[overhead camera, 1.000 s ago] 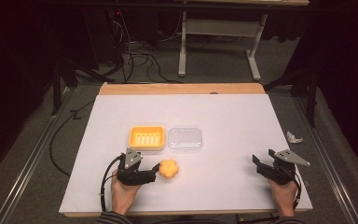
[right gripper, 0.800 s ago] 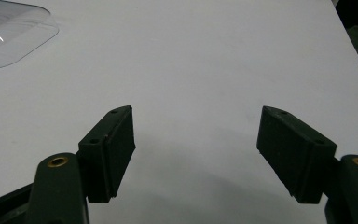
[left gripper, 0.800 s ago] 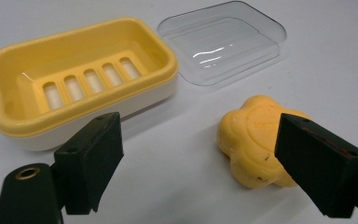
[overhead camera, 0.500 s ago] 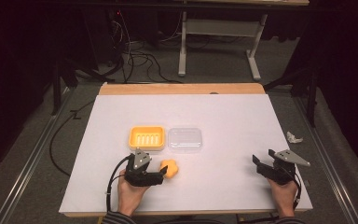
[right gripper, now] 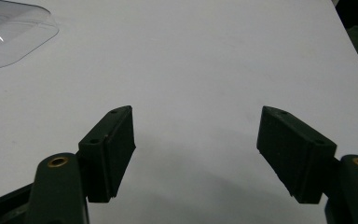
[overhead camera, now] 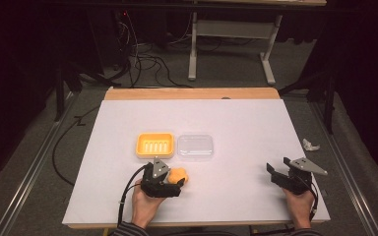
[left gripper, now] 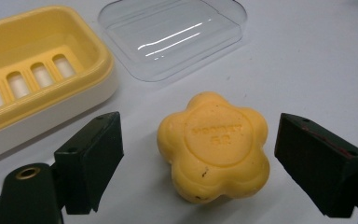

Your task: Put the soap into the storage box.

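Two grippers work at the white counter (overhead camera: 236, 123), and going from left to right the yellow soap dish (overhead camera: 155, 145) comes first, standing open with its slotted floor bare. Just beside it on the right lies the clear lid (overhead camera: 195, 146), flat on the counter and off the dish. Nearer the person, the left gripper (left gripper: 200, 154) has its fingers (left gripper: 91, 156) spread wide on either side of the flower-shaped soap (left gripper: 213, 145), not touching it; the soap rests on the counter just in front of the dish and lid. Far to the right, the right gripper (right gripper: 196, 154) hangs over bare counter with its fingers released and nothing between them.

As I judge it, the work is at its start: the soap is bracketed but not yet gripped, so closing, lifting, setting it into the dish, and probably fitting the lid all remain.

The soap lies flat, stamped face up. Being nearly round with five lobes, it has no clear long axis.
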